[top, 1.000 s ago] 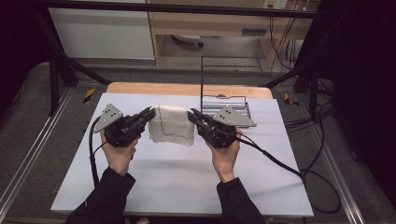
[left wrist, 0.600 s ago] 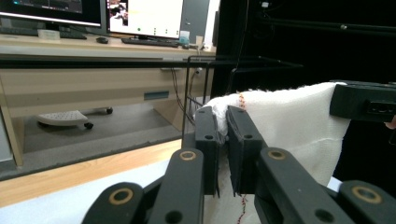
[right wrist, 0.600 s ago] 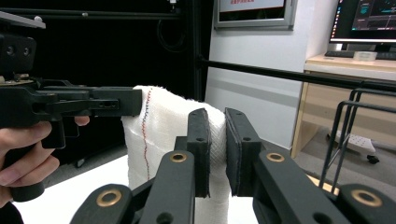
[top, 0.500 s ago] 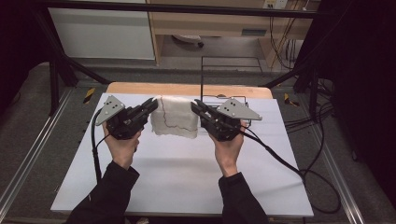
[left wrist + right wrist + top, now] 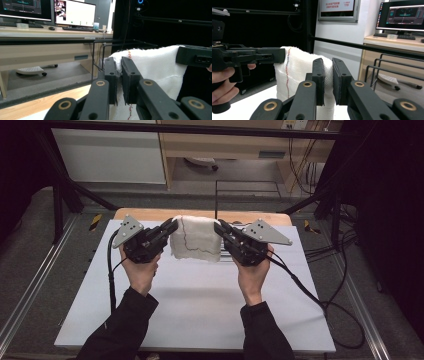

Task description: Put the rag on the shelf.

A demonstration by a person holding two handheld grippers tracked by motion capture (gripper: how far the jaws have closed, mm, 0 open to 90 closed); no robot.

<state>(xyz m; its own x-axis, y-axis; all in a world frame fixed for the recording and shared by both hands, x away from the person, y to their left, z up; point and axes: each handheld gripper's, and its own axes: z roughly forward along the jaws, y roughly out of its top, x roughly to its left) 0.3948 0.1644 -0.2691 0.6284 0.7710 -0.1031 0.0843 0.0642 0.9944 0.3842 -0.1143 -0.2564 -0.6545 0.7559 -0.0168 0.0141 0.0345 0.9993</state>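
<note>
Overhead, I had the towel (image 5: 195, 238) stretched in the air over the table's (image 5: 200, 310) far edge, left gripper (image 5: 171, 226) and right gripper (image 5: 219, 226) each clamped narrow on an upper corner. Behind it stood a wire rack (image 5: 247, 184); the cloth hid its lower bars.

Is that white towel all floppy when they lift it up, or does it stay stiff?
Probably floppy: the white towel hangs down in soft folds between the left gripper and the right gripper, each pinching a top corner. It likely is light too, since thin fingers hold it up. Its woven, nubbly surface suggests it won't slip out easily.
</note>
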